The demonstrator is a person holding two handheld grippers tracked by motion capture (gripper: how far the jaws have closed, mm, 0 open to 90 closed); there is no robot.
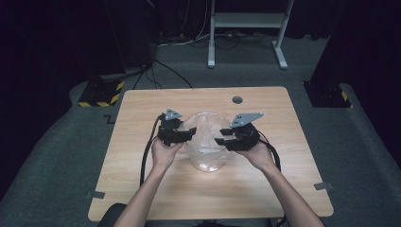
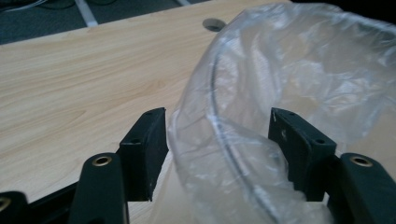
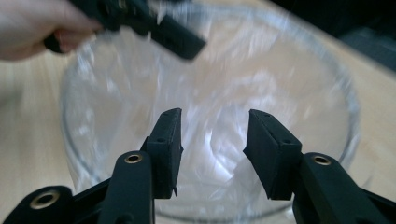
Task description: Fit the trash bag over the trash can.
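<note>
Dark curtains and grey carpet ring your pale wooden bench [image 1: 142,189], with a white stand [image 1: 246,28] on the floor behind it. At the middle of the bench stands a clear glass bowl [image 1: 205,158], lined with a thin clear bag [image 1: 203,127] that drapes over its rim.

Your left tool [image 1: 189,132] sits at the bowl's left rim. In the left gripper view its jaws stand partly open and straddle the rim [image 2: 219,126]: one jaw outside the bowl, the other inside, with glass and crumpled bag [image 2: 299,74] between them. The pads lie close to the plastic, but you cannot see them pressing on it, so nothing is firmly held.

Your right tool [image 1: 223,138] hangs over the bowl's right rim, pointing in toward the middle. In the right gripper view its jaws stand about half open with only air between them, and the lined bowl [image 3: 327,93] lies beyond and below the tips; that picture is blurred. Your left hand [image 3: 32,28] and its tool [image 3: 177,39] show across the bowl at its far rim.

Both tools sit on opposite sides of the bowl, well apart from each other. A round cable hole [image 1: 237,100] lies in the bench beyond the bowl.
</note>
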